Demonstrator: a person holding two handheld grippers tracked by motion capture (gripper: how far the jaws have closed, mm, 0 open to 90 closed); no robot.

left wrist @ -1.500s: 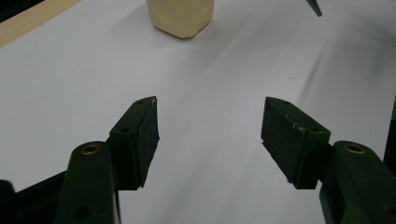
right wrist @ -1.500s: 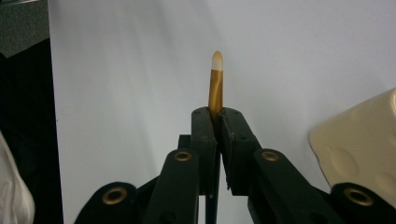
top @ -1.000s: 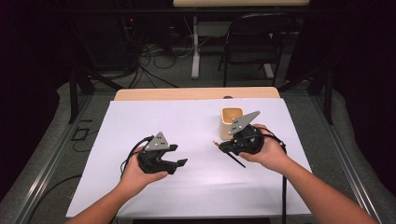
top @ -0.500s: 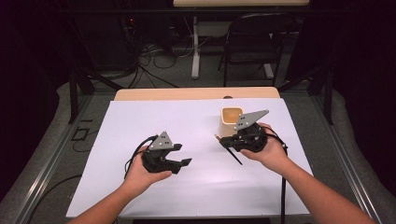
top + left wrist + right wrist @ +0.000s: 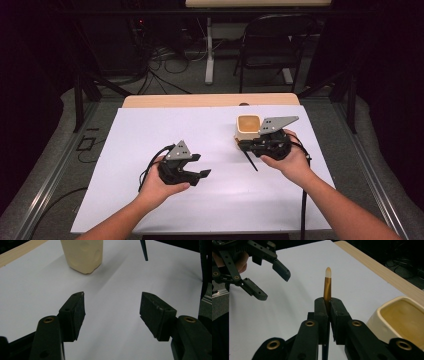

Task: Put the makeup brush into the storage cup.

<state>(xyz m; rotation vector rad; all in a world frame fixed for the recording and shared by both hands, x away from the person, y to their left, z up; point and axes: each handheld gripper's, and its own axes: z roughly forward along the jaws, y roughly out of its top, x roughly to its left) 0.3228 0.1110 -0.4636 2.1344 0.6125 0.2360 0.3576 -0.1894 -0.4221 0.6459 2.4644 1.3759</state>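
Pinching a brush [image 5: 327,286], right claw [image 5: 243,146] crowds the cup [image 5: 248,127] – left claw [image 5: 201,166] gapes

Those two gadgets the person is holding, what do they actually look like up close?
Each is a black, skeletal tool. The left gripper and right gripper both carry a grey three-cornered plate dotted with small holes on top. Their linkage arms have brass-coloured pivot pins, and end in blocky black pads. A black cable trails from each. The forearms are bare, no sleeves.

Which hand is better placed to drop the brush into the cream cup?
Right. The right tool is shut on the brush, beside the cup. The left tool is open, empty, farther away.
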